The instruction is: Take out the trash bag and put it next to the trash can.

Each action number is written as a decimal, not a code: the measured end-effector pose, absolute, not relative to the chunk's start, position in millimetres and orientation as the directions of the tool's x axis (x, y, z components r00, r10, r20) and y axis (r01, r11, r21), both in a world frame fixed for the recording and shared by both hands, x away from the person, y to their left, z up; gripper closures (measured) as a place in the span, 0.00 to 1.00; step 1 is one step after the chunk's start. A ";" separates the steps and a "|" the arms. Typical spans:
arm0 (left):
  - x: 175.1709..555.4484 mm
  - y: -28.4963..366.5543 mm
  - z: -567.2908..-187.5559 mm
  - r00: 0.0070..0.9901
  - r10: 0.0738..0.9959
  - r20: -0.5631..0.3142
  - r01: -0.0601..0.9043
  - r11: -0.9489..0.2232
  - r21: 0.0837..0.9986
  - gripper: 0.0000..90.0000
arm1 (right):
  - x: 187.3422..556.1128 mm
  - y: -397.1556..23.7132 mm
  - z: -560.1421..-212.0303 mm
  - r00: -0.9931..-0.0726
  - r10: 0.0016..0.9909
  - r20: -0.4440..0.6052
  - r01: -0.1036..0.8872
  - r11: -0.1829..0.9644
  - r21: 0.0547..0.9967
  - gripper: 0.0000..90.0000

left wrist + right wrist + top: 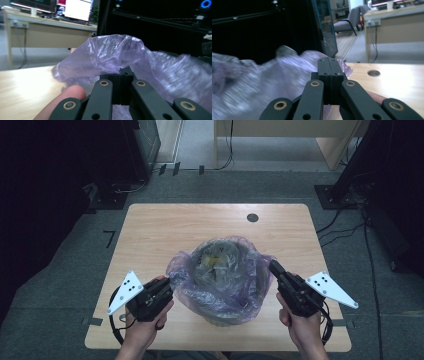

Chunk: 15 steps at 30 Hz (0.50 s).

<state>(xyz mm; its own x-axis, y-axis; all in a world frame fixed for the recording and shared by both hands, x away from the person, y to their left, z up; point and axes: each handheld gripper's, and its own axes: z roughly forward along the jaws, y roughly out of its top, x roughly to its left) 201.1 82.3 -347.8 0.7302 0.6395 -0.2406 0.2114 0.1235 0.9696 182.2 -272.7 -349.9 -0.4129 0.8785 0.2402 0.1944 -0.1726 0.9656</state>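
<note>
1. My left hand (pixel 145 322) holds the left gripper (pixel 167 282) at the near left of the light wooden table (pixel 150 235). Its two black jaws are pressed together on the left edge of the thin, crinkled, translucent purple plastic bag (pixel 220 275); in the left gripper view the film (pixel 112 55) bulges up just past the closed tips.
2. My right hand (pixel 302 327) holds the right gripper (pixel 275 268) at the near right. Its jaws are likewise shut, pinching the bag's right edge, with the plastic (pixel 274 75) spreading away beside them.
3. Between the two grippers, the bag lines a round bin (pixel 222 320) standing near the table's middle, its rim draped over the sides.
4. Inside the bag lies crumpled waste, too blurred to identify.
5. Farther back, a small round hole (pixel 252 217) sits in the tabletop.
</note>
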 end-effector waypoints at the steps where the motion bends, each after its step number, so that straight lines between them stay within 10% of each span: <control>1: 202.7 78.7 -344.2 0.737 0.631 -0.244 0.214 0.124 0.969 1.00 | 182.9 -268.8 -346.1 -0.420 0.878 0.230 0.189 -0.163 0.968 1.00; 15: 213.5 52.6 -325.5 0.779 0.554 -0.292 0.250 0.152 0.956 0.91 | 191.8 -256.2 -318.4 -0.489 0.836 0.249 0.176 -0.184 0.967 1.00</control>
<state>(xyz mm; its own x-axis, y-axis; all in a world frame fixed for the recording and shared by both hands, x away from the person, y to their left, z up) 213.5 52.6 -325.5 0.7794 0.5543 -0.2920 0.2503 0.1518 0.9562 191.8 -256.2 -318.4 -0.4893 0.8359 0.2486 0.1763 -0.1844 0.9669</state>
